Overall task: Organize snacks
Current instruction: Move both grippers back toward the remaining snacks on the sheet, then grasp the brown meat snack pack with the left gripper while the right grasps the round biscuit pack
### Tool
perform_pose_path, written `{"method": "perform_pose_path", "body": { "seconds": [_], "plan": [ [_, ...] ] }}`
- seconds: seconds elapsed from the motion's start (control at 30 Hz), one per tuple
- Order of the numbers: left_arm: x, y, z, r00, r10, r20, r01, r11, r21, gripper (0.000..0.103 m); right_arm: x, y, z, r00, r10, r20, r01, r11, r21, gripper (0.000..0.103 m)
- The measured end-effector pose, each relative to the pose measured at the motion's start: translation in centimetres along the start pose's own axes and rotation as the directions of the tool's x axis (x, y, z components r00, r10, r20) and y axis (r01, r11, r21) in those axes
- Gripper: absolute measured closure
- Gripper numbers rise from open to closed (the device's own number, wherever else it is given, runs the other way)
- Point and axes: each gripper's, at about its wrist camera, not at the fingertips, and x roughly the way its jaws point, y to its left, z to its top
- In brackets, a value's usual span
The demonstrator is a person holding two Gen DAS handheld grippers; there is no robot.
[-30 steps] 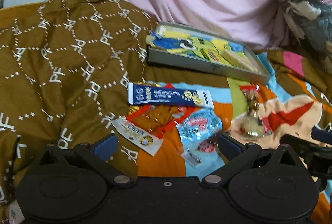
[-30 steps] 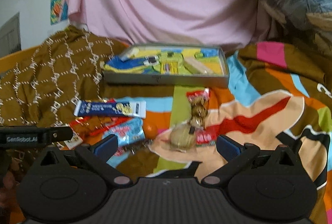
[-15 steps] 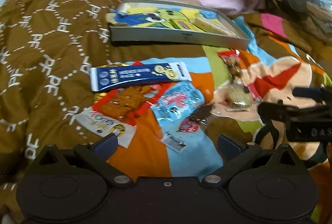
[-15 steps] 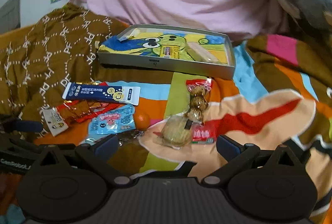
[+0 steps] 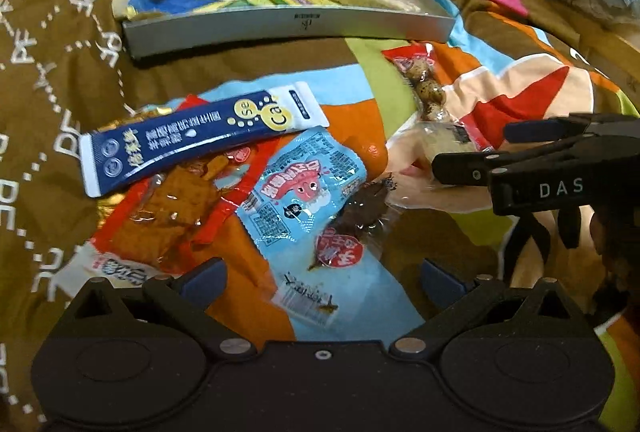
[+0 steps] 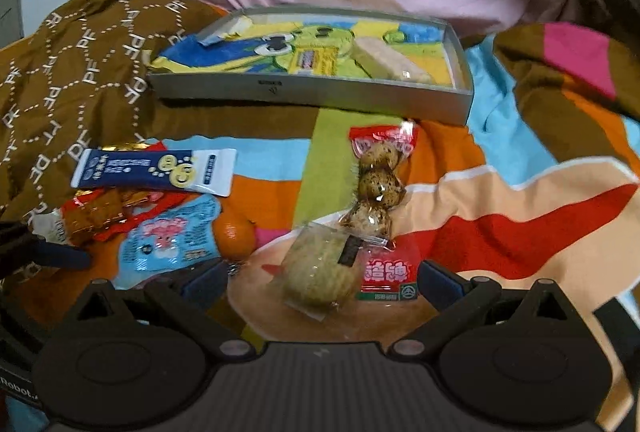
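Both grippers spread wide, holding nothing: right gripper (image 6: 322, 278) straddles round cake (image 6: 318, 272); left gripper (image 5: 322, 278) over blue packet (image 5: 300, 188).

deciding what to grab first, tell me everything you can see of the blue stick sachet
The blue stick sachet is a long, flat, glossy navy packet with white ends, white print and yellow circles marked Se and Ca. It looks sealed. It lies flat and slanted on the bedspread, overlapping the red snack packet beneath it, touched by neither gripper.
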Motion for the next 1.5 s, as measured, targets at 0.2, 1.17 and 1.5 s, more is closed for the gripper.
{"method": "perform_pose_path", "body": {
  "seconds": [0.2, 1.17, 1.5],
  "plan": [
    [0.9, 0.6, 0.3, 1.0, -0.027, 0.004, 0.027, 0.999, -0.035, 0.001, 2.1, -0.8, 0.2, 0.998, 0.036, -0.051, -0.031, 0.995, 0.091, 0.0],
    [2.3, 0.1, 1.7, 0.982, -0.188, -0.032, 0.187, 0.981, -0.044, 0.005, -0.4, -2.3, -0.1, 0.98, 0.1, -0.174, -0.077, 0.988, 0.136, 0.045],
    [2.0, -0.6, 1.7, 0.98, -0.192, -0.049, 0.192, 0.981, -0.001, 0.046, 0.1, -2.0, -0.1, 0.979, 0.098, -0.181, -0.078, 0.991, 0.113, 0.044]
  ]
}}
